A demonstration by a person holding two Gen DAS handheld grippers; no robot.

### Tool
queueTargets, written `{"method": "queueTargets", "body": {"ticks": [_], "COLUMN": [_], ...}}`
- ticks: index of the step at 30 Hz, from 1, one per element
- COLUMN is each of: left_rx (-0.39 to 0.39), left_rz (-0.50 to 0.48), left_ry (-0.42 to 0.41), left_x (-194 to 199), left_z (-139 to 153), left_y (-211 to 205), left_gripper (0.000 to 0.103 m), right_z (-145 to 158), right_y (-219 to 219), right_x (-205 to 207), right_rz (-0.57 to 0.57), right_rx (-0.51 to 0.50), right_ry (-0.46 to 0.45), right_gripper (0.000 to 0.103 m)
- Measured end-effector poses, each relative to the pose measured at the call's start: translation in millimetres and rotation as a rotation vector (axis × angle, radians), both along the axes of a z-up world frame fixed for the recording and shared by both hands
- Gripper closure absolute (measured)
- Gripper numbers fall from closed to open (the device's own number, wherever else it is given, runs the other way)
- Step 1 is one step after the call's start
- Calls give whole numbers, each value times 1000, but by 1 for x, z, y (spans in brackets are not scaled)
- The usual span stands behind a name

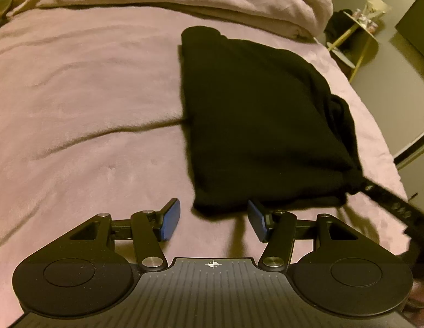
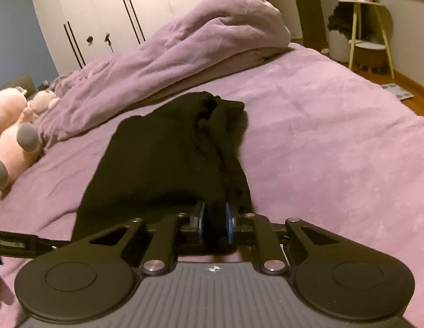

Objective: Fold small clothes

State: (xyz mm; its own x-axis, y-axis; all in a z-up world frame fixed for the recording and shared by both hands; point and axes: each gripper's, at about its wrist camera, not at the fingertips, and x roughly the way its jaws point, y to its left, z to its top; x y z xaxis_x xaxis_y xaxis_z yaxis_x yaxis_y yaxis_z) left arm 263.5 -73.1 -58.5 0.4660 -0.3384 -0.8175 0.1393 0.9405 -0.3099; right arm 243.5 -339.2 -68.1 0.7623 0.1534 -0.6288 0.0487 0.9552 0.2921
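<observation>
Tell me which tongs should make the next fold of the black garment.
Right, probably: the right tongs already pinch the black garment at its near edge, while the left tongs stand open, holding nothing.

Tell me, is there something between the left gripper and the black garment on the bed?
Nothing visible is in the way. The left gripper is open just before the near edge of the black garment, with only bare purple bed cover between them. The right gripper is shut on the garment's near corner.
</observation>
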Motion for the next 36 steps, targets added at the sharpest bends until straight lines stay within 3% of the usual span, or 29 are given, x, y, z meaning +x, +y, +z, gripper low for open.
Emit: {"method": "queueTargets", "body": {"ticks": [2, 3, 4, 7, 10, 14, 20, 23, 25, 31, 33, 36], "left_rx": [16, 22, 24, 37, 56, 63, 56, 3, -74, -349, -382, -391], "left_rz": [11, 20, 28, 26, 14, 11, 8, 21, 1, 10, 8, 42], "left_ry": [-7, -3, -1, 3, 1, -1, -13, -27, -52, 53, 78, 51], "left_x": [2, 3, 4, 7, 8, 8, 5, 3, -3, -10, -11, -8], "left_z": [0, 0, 0, 0, 0, 0, 4, 10, 15, 3, -1, -4], "left_y": [1, 2, 3, 6, 7, 8, 11, 22, 32, 40, 34, 28], "left_gripper": [43, 43, 43, 40, 39, 37, 38, 38, 39, 42, 43, 45], "right_z": [7, 8, 8, -3, -17, -9, -4, -4, -2, -4, -8, -10], "right_y": [-6, -18, -18, -41, -39, -34, -37, -44, -48, -48, -46, -44], "right_x": [-1, 1, 1, 2, 8, 8, 7, 5, 1, -8, -8, -7], "right_rz": [15, 13, 13, -20, -25, 11, 8, -14, -14, -7, -16, -23], "right_rx": [56, 196, 196, 420, 295, 238, 242, 263, 297, 365, 375, 386], "right_ry": [-18, -21, -21, -5, 75, 56, 56, 63, 55, 50, 64, 70], "right_gripper": [94, 94, 94, 94, 93, 85, 76, 76, 73, 70, 70, 70]}}
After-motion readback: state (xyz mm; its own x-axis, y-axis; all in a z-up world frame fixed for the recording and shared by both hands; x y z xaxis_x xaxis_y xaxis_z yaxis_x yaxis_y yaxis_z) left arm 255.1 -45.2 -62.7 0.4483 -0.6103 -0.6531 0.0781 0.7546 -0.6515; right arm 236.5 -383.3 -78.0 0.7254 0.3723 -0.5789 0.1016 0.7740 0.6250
